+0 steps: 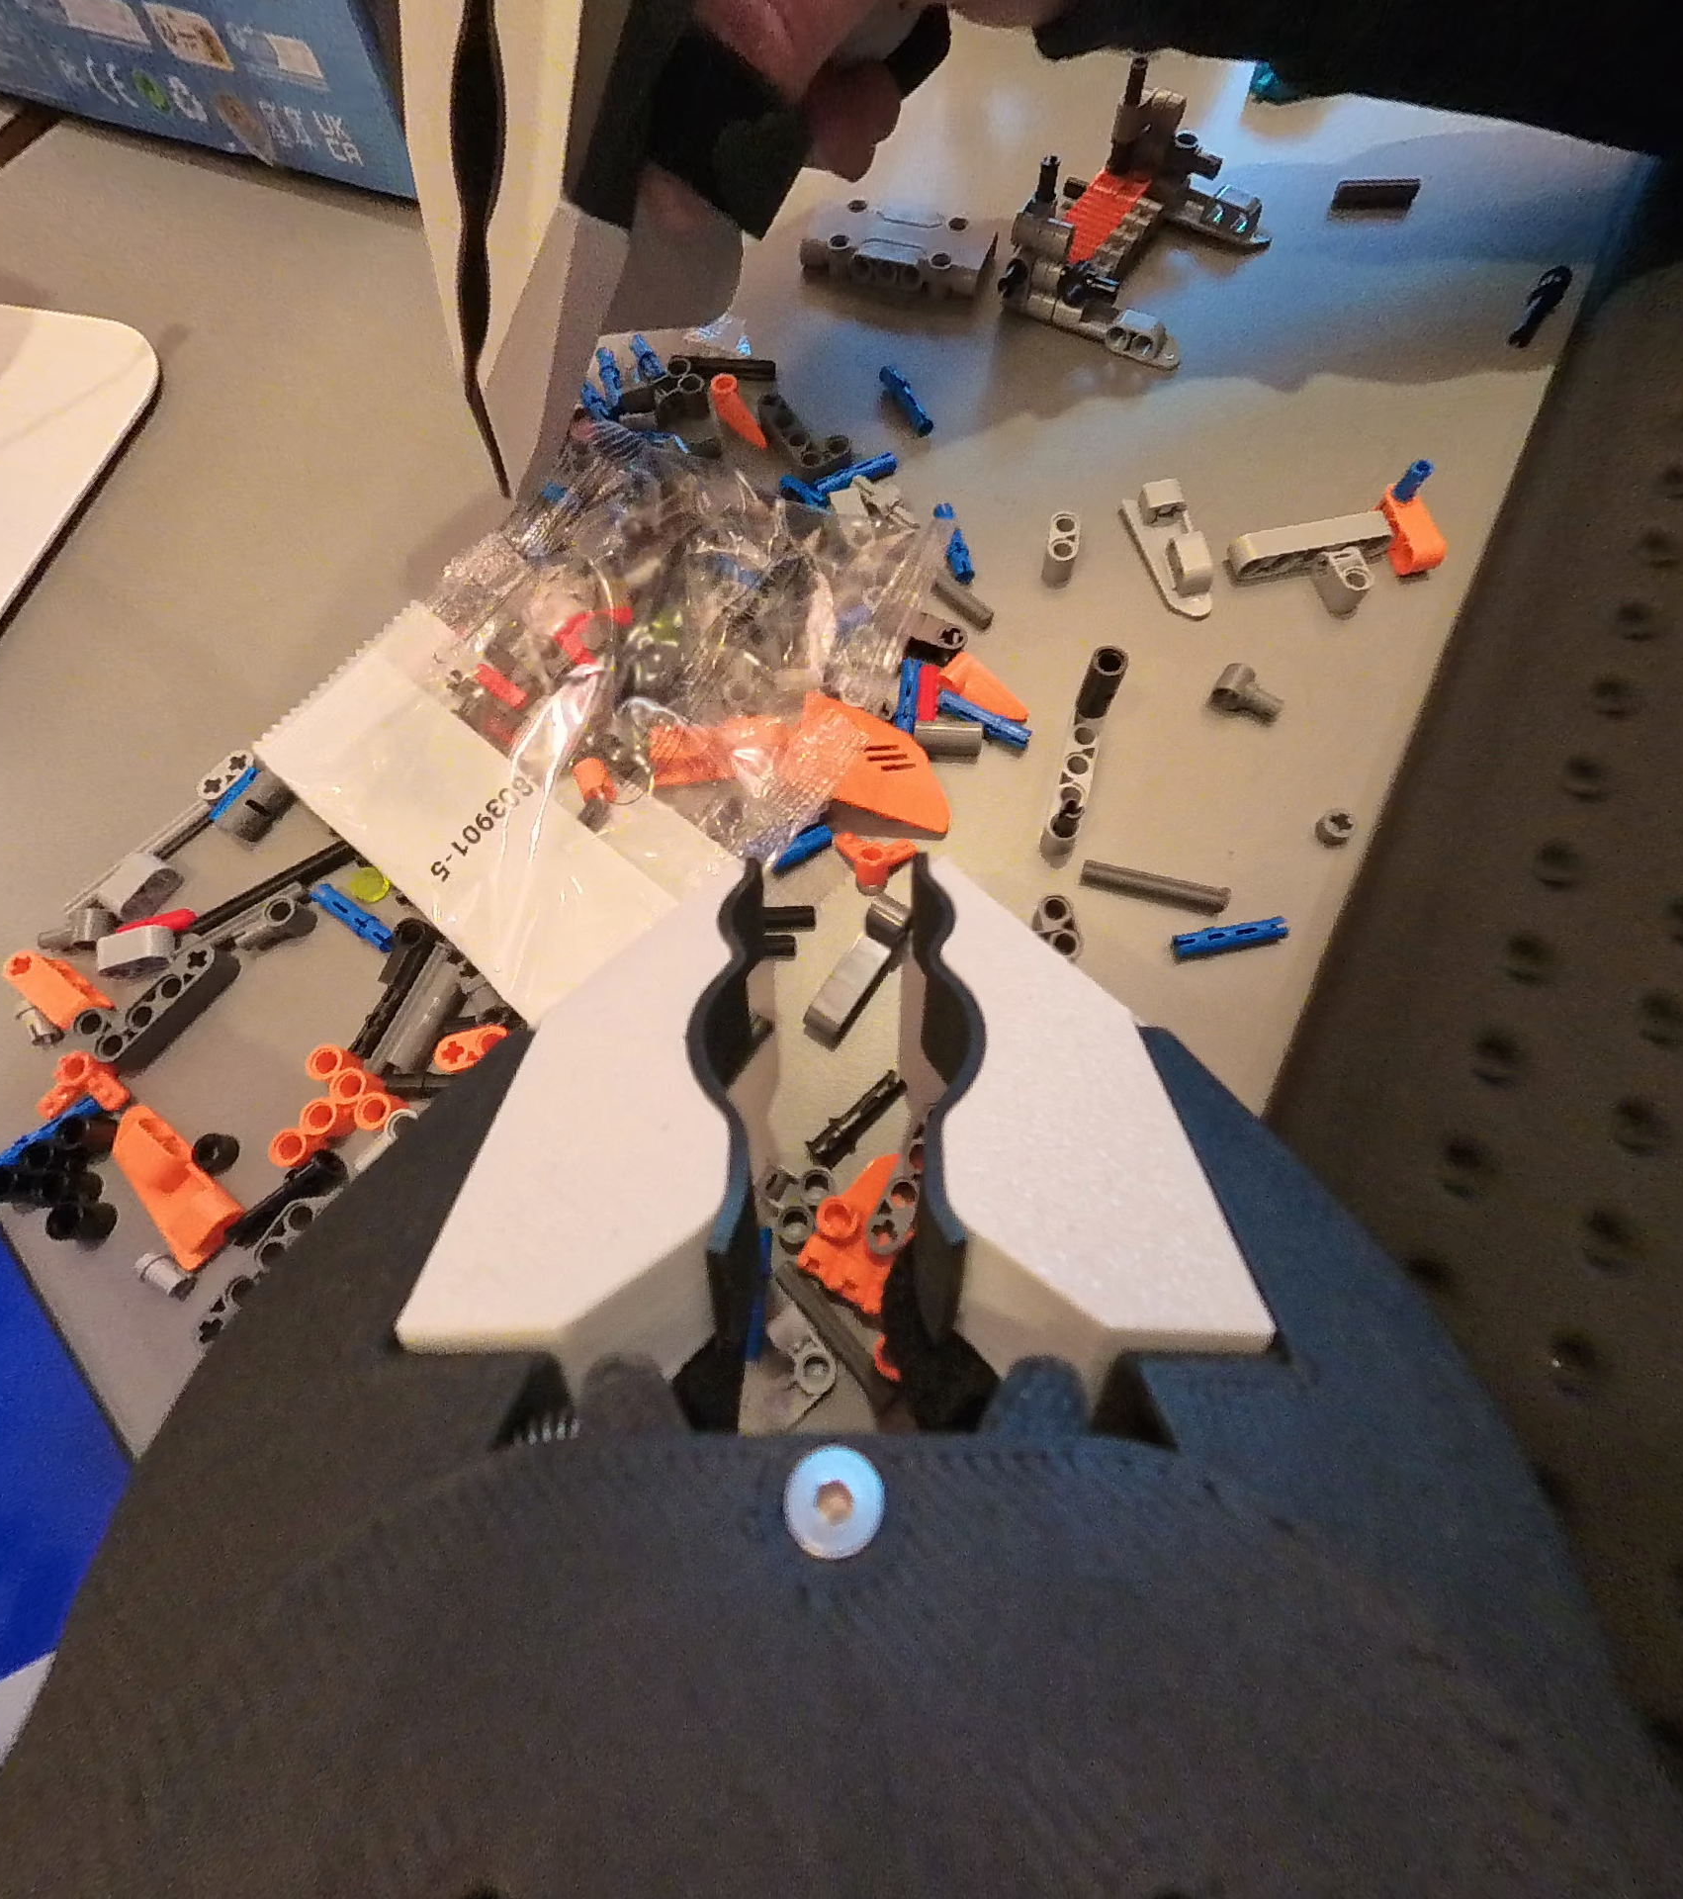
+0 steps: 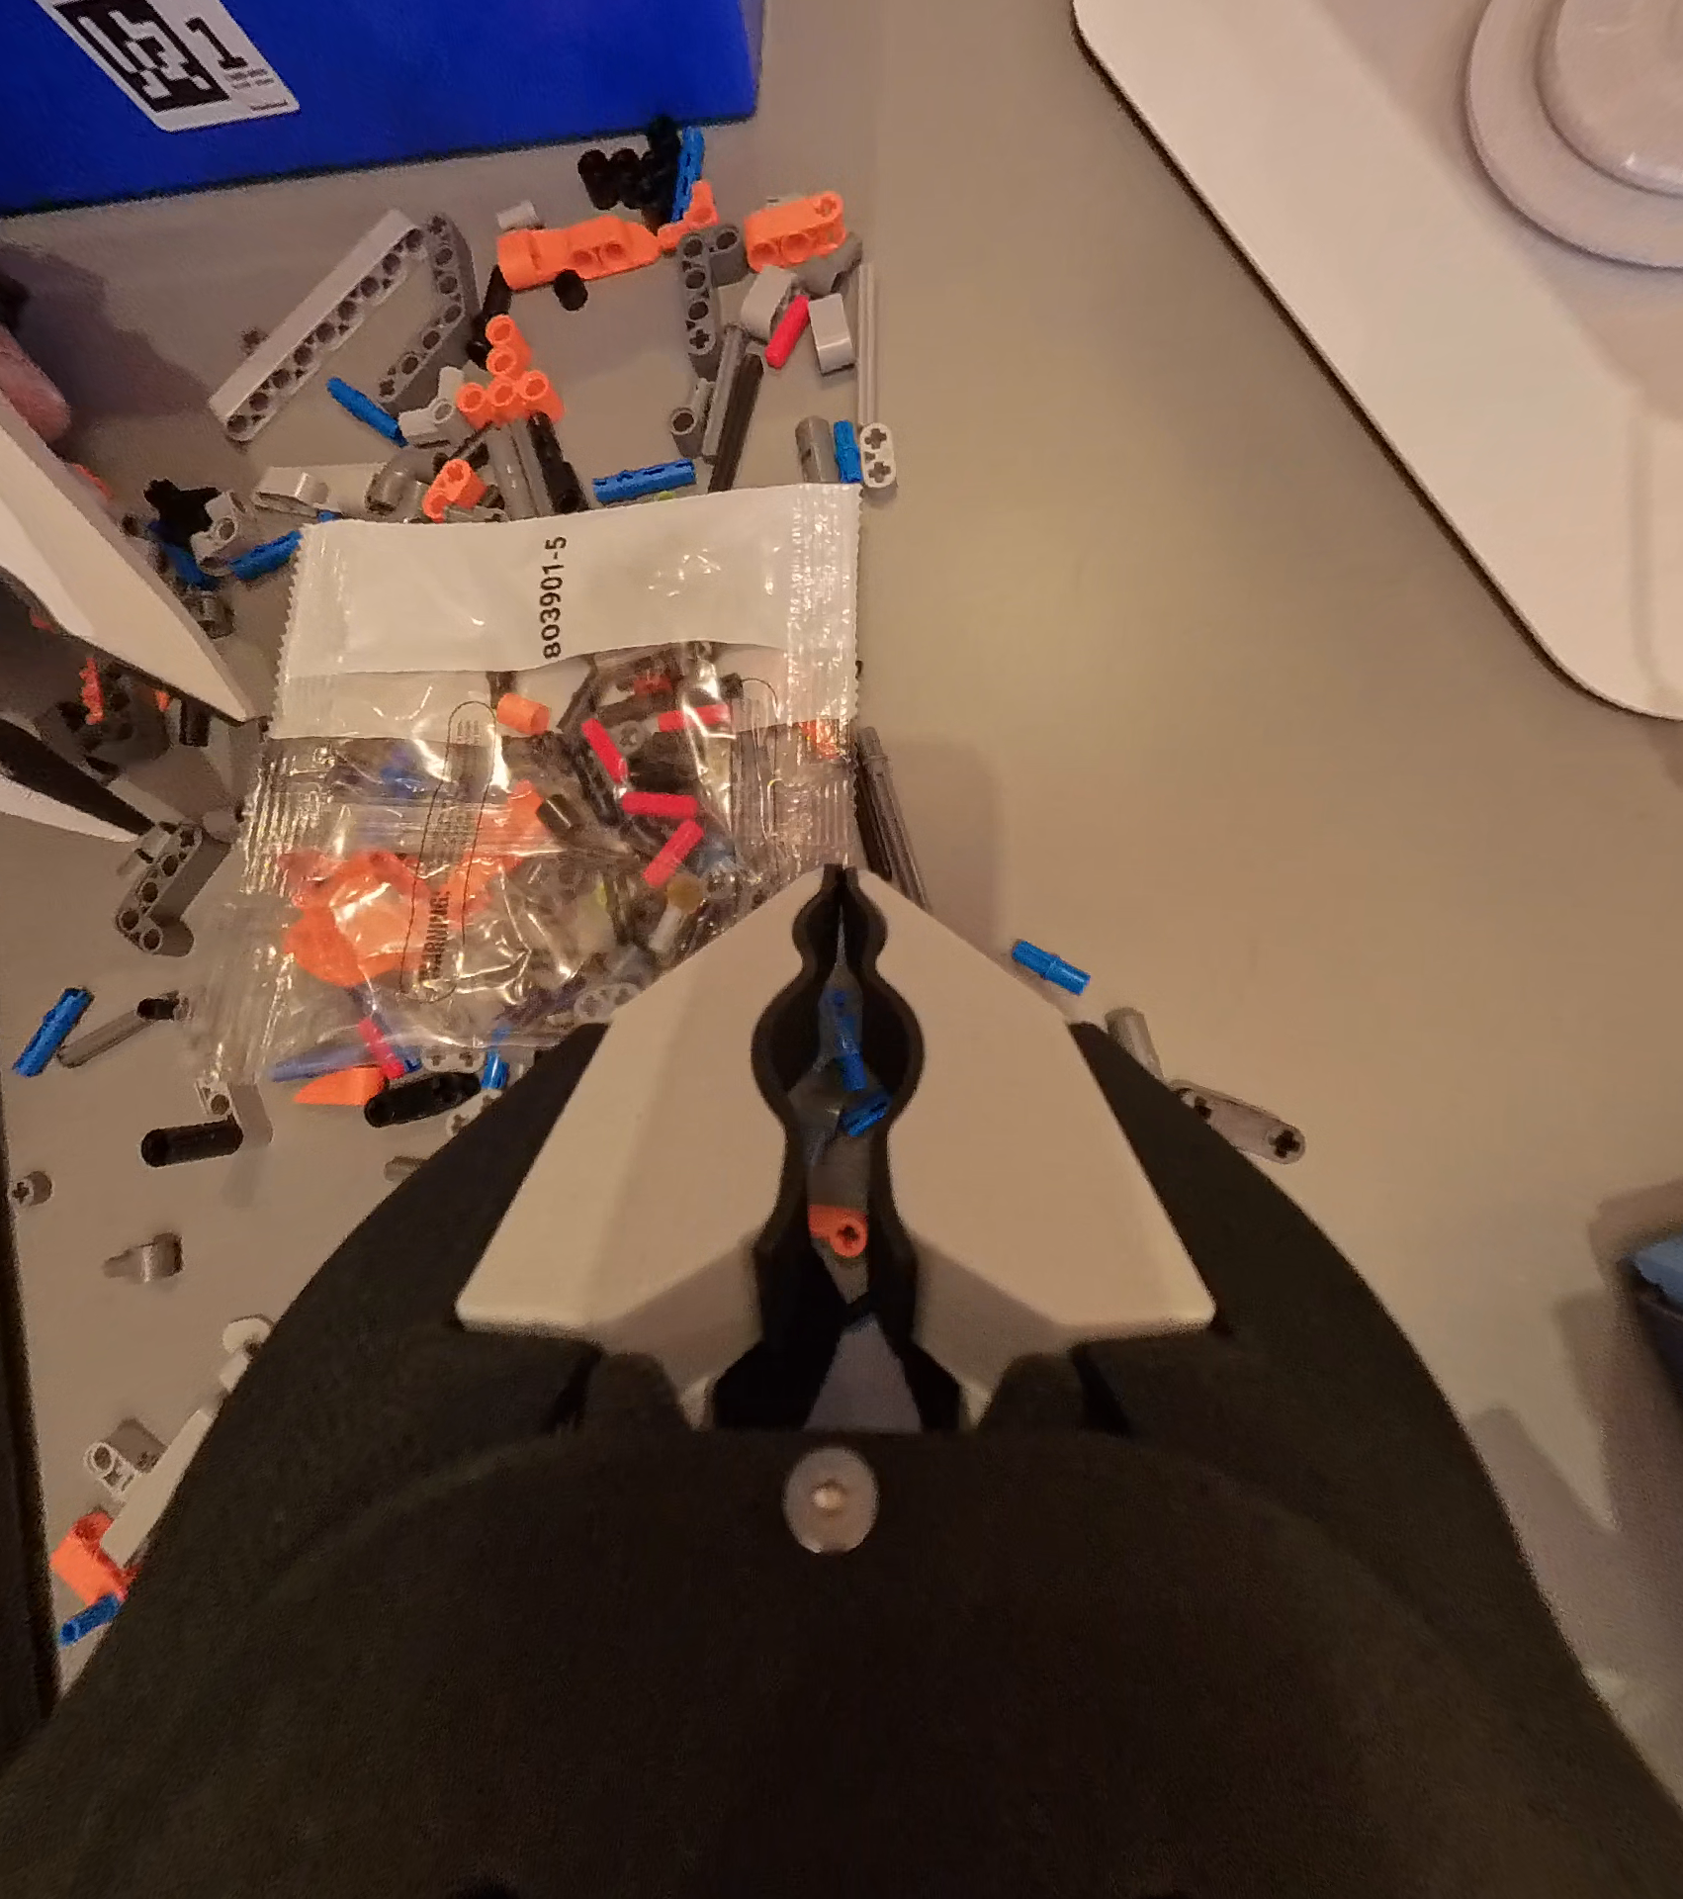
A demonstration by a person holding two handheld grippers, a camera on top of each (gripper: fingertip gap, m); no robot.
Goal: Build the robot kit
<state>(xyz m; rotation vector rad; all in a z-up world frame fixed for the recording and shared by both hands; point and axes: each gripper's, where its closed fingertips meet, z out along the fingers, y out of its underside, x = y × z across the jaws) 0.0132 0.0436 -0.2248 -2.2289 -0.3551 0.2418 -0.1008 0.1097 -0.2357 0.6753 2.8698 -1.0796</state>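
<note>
A clear plastic bag (image 2: pixel 509 822) of small building pieces, with a white printed strip, lies on the grey table (image 2: pixel 1176 719) among loose orange, blue, grey and black pieces. My right gripper (image 2: pixel 832 873) is shut, its tips meeting on the bag's crimped side edge. It also shows in the left wrist view (image 1: pixel 500 478) at the bag's (image 1: pixel 611 658) far end. My left gripper (image 1: pixel 832 873) is open above the bag's near corner. A grey piece (image 1: pixel 853 989) lies on the table between its fingers, untouched. The left gripper also shows in the right wrist view (image 2: pixel 190 771).
A partly built grey and orange model (image 1: pixel 1105 226) stands at the far right. A white tray (image 2: pixel 1433 360), a blue box (image 2: pixel 303 82), another printed blue box (image 1: pixel 149 72) and a dark perforated mat (image 1: pixel 1587 822) border the table. A person's hand (image 1: pixel 796 72) holds the right gripper. Spacing between my two grippers at the tips: around 15 cm.
</note>
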